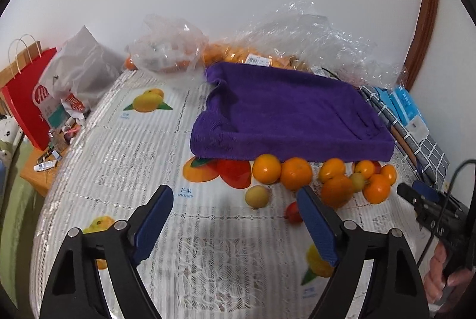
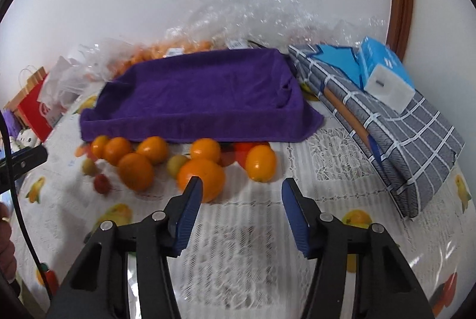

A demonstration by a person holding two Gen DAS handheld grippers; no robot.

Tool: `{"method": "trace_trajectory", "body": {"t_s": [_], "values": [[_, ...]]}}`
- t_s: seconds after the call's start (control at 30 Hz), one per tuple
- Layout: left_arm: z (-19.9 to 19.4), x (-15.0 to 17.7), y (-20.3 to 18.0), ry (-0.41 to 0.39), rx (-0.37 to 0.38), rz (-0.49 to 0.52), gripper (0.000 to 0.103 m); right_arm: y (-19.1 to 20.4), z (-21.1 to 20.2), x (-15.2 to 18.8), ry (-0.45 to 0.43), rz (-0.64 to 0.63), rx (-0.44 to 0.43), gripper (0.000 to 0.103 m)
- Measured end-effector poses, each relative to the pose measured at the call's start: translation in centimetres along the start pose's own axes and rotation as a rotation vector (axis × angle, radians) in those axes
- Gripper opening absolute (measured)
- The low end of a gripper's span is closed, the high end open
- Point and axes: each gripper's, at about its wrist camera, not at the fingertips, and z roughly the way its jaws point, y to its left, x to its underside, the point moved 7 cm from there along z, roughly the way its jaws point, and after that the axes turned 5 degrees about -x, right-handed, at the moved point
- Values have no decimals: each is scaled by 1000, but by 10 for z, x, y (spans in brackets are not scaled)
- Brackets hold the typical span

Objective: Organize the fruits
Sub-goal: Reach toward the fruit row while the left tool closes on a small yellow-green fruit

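Observation:
A tray draped in a purple towel [image 1: 285, 114] [image 2: 193, 93] sits on the lace tablecloth. Along its front edge lie several oranges [image 1: 267, 169] [image 2: 135, 170], two small yellow-green fruits [image 1: 257, 196] [image 2: 176, 166] and a small red fruit [image 1: 293, 212] [image 2: 101, 183]. My left gripper [image 1: 235, 194] is open just short of the yellow-green and red fruits, with nothing between its blue pads. My right gripper [image 2: 241, 183] is also open and empty. Its left fingertip [image 2: 195, 188] overlaps a large orange [image 2: 205, 174], and an oval orange [image 2: 260, 163] lies just beyond.
Clear plastic bags [image 1: 169, 48] holding more oranges stand behind the tray against the wall. A red paper bag [image 1: 26, 108] is at far left. A folded grey checked cloth [image 2: 395, 134] with a blue tissue box [image 2: 383, 69] on it lies to the right of the tray.

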Motion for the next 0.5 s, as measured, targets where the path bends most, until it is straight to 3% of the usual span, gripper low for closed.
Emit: {"method": "trace_trajectory", "body": {"t_s": [0.17,0.43,0.5], "values": [[20,8,2,36,50,-22,84,-14,22,-8,12,19,6,50],[38,16,-18,78,119,33,82,-23,54,-8,63,54,-22,41],[43,17,-21,76,105,37,73,-23,55,-10,60,40,-10,37]]}}
